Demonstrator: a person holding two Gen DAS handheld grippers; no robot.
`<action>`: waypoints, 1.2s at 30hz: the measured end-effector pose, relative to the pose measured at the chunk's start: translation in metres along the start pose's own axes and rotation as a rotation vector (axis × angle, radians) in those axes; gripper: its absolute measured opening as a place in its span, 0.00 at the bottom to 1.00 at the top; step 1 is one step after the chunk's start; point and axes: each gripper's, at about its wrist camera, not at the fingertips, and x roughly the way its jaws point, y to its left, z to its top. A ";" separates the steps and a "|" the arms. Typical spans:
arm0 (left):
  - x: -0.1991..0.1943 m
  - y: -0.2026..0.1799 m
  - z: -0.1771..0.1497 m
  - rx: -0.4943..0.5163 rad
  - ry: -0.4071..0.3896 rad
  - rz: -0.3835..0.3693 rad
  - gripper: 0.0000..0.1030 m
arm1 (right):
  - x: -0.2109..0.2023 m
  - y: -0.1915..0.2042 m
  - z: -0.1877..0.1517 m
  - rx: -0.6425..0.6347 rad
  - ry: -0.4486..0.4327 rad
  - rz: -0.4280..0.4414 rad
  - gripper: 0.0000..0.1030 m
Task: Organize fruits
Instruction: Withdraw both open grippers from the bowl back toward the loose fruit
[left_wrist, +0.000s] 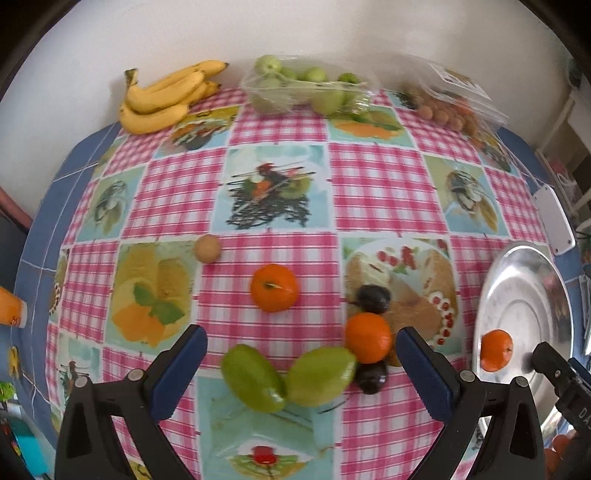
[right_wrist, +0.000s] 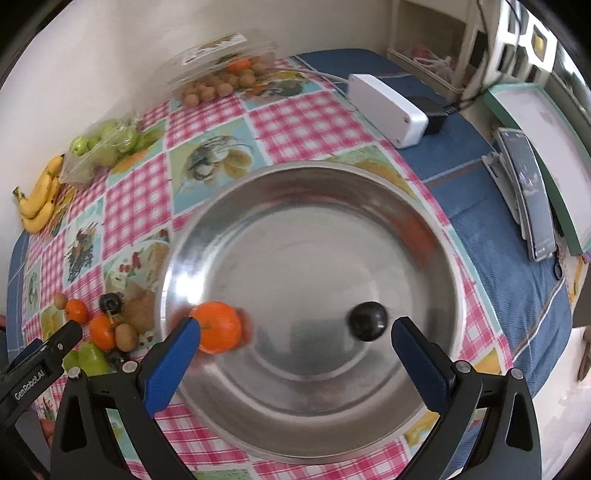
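Left gripper (left_wrist: 301, 363), jaws wide and empty, hangs at lower centre over two green fruits (left_wrist: 286, 374); their long axes splay apart. Beyond, oranges (left_wrist: 368, 336) and plums (left_wrist: 373, 298). Right gripper (right_wrist: 295, 347), also wide and empty, frames the metal bowl (right_wrist: 314, 417) holding an orange (right_wrist: 218, 326) and a plum (right_wrist: 368, 320).

Between your left tongs' fingers you have two green fruits (left_wrist: 286, 374). Just beyond them lie two mandarins on the cloth (left_wrist: 274, 287), two dark plums (left_wrist: 373, 298) and one small brown fruit (left_wrist: 208, 249). Far ahead of those tongs sit one bunch of bananas (left_wrist: 166, 96) and two clear packs (left_wrist: 306, 86). Under your right tongs there is one steel bowl (right_wrist: 314, 424); it holds one mandarin (right_wrist: 218, 326) by the left finger and one plum (right_wrist: 368, 320) near the right finger.
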 end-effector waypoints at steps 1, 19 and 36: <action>0.000 0.005 0.000 -0.011 -0.001 0.000 1.00 | -0.001 0.006 -0.001 -0.009 0.000 0.004 1.00; -0.002 0.105 -0.015 -0.237 -0.012 0.098 1.00 | -0.001 0.108 -0.018 -0.223 0.003 0.052 1.00; 0.004 0.121 -0.026 -0.303 0.028 0.064 1.00 | 0.016 0.152 -0.039 -0.309 0.078 0.148 1.00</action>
